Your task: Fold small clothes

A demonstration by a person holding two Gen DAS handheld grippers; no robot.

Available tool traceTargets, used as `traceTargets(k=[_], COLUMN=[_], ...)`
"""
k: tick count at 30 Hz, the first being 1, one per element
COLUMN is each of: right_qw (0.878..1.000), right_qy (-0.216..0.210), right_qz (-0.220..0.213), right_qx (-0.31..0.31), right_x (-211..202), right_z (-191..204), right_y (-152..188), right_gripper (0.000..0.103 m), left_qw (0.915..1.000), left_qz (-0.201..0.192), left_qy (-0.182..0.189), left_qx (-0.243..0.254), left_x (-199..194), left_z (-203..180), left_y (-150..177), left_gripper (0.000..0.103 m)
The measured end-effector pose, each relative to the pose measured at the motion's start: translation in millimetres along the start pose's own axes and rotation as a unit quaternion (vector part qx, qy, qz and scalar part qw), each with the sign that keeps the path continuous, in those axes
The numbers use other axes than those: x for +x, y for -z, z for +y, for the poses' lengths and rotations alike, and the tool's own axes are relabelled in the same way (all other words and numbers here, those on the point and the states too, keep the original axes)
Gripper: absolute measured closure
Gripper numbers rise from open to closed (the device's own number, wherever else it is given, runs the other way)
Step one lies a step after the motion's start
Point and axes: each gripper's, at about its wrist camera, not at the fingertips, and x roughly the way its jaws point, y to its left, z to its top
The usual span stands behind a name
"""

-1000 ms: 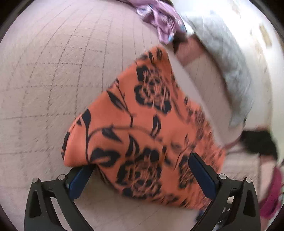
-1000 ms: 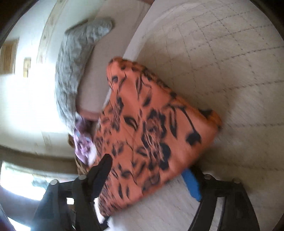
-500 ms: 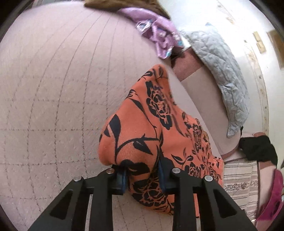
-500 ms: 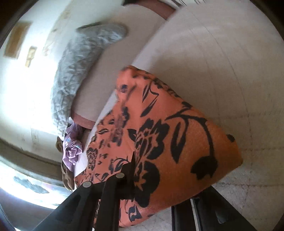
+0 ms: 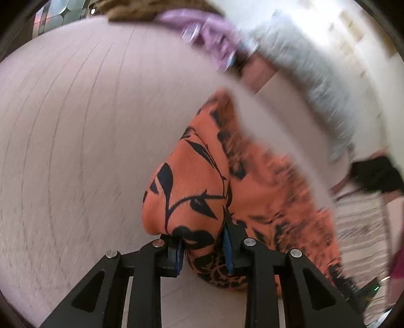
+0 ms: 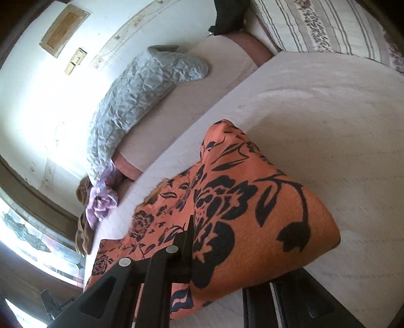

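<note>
A pale bed (image 6: 315, 121) fills the room, a grey quilt (image 6: 141, 83) along the sunlit white wall (image 6: 38, 83), a striped pillow (image 6: 325, 25) beyond.

The bed (image 5: 88, 126) lies open across the wide stretch left of the orange cloth (image 5: 192, 196), with room there for a hand-held gripper to pass. Right of the cloth, a grey quilt (image 6: 131, 101) runs along the wall side. Beyond the cloth's far end, a purple garment (image 6: 101, 201) and a brown one (image 6: 84, 234) are heaped at the bed's edge. A black item (image 6: 227, 15) and a striped pillow (image 6: 328, 27) block the other end.
</note>
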Motion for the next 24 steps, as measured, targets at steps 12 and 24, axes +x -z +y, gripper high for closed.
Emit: traceTargets(k=[12,24], right_qw=[0.997,0.976], right_qy=[0.069,0.101], right_qz=[0.036,-0.059], right_qx=[0.029,-0.184], right_x=[-45,-1], right_z=[-33,58], right_y=[-11,-43], right_gripper=[0.075,0.073], left_qw=[0.9958,0.9671], left_qz=[-0.064,-0.072], left_qy=[-0.064,-0.153], left_qx=[0.012,0.190], left_x=[-70,-23], left_z=[14,-31], left_y=[-16,-14], left_gripper=[0.061,0.048])
